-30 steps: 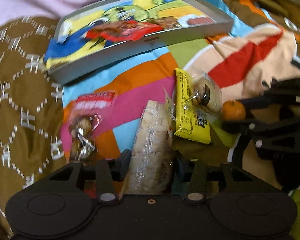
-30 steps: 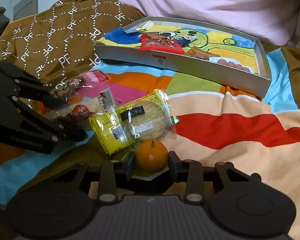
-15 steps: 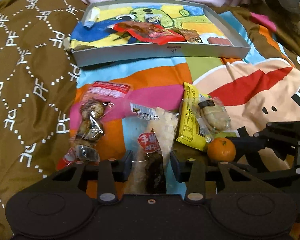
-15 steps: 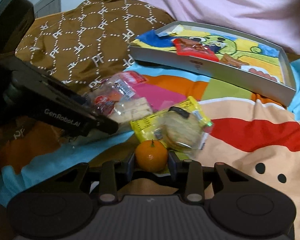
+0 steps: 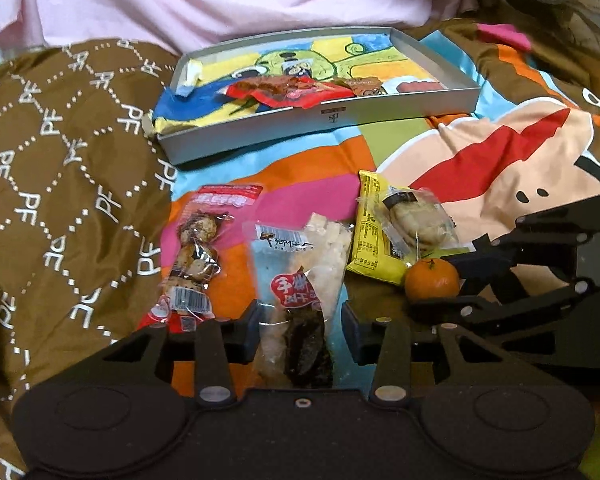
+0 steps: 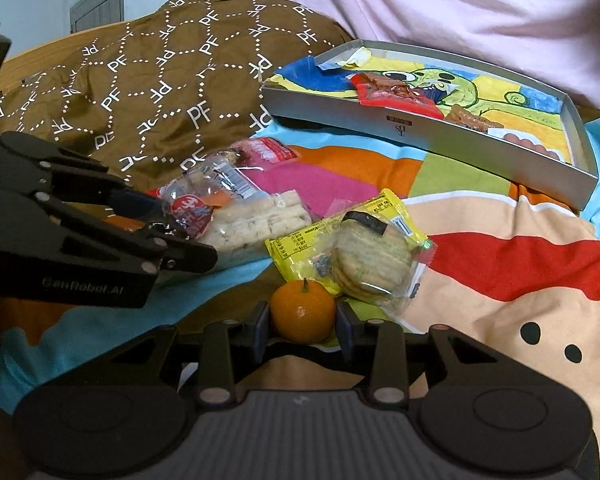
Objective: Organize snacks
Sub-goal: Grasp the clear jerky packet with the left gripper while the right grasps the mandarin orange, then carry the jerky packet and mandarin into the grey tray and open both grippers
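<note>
Currently: left gripper [image 5: 300, 326] jaws straddled clear snack bag [image 5: 300, 280], grip unconfirmed (slippery film, could slide); right gripper [image 6: 302, 326] clamped mandarin [image 6: 302, 310], might bruise or roll free.

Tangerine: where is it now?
Right wrist view: the tangerine sits between the right gripper fingers, low centre, touching the yellow cracker pack just behind it.

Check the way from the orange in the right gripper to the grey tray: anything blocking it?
The yellow cracker pack lies on the blanket right beyond the orange, toward the tray. Lifted over that, nothing else intervenes.
</note>
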`<state>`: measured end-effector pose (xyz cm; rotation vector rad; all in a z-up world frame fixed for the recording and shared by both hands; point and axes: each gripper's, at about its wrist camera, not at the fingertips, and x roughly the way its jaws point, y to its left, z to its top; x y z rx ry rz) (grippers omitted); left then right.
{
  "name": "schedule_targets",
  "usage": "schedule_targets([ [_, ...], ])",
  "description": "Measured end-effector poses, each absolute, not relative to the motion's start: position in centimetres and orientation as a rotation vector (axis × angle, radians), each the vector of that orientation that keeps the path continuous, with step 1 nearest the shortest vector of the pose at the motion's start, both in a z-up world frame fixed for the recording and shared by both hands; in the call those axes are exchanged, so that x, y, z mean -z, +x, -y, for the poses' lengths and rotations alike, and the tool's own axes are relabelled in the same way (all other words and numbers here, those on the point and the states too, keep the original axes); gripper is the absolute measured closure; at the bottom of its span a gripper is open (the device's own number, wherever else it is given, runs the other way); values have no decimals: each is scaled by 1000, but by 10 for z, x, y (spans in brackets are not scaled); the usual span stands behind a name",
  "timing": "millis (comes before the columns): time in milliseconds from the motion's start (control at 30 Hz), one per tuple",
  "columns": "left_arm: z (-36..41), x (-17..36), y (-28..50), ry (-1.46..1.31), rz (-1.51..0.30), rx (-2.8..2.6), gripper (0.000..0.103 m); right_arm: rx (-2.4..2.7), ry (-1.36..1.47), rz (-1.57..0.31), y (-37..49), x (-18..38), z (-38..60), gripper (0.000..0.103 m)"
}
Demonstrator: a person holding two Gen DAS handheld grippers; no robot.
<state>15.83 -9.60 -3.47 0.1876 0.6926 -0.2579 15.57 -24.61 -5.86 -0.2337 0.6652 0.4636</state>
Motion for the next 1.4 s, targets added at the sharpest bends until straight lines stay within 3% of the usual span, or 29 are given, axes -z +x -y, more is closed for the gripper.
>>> schedule_targets([
  [867, 114, 8, 150, 169, -543, 250, 60, -433, -335, -584, 144, 53, 237, 64],
  [1400, 152, -54, 212, 114, -445, 202, 60, -295, -120, -395, 143, 12, 282, 64],
])
